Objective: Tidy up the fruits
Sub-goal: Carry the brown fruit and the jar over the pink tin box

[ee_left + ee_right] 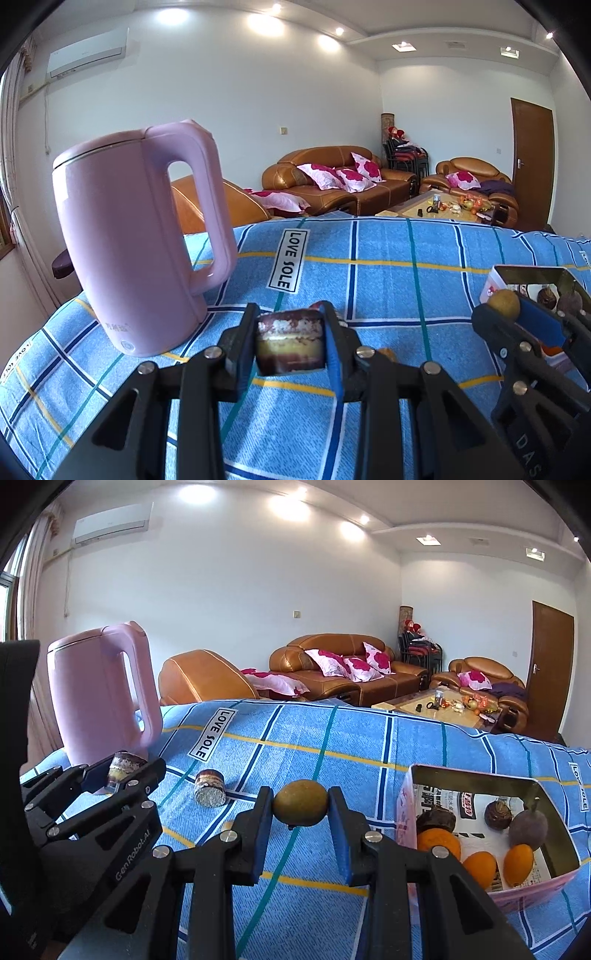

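Left gripper (290, 341) clamps a layered cake piece (290, 341) between its jaws; right gripper (301, 806) pinches a kiwi-like fruit (301, 802), presumably bound for the fruit box (476, 780) to its right.

At frame centre the right tongs (300, 805) clamp a kiwi (300, 802); at left the left tongs (123, 771) grip a cake (123, 767); a box (476, 775) sits lower right.

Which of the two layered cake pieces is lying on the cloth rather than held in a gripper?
The foil-bottomed cake piece on the blue checked cloth, in front of the pink kettle. The other cake piece is clamped in the left gripper.
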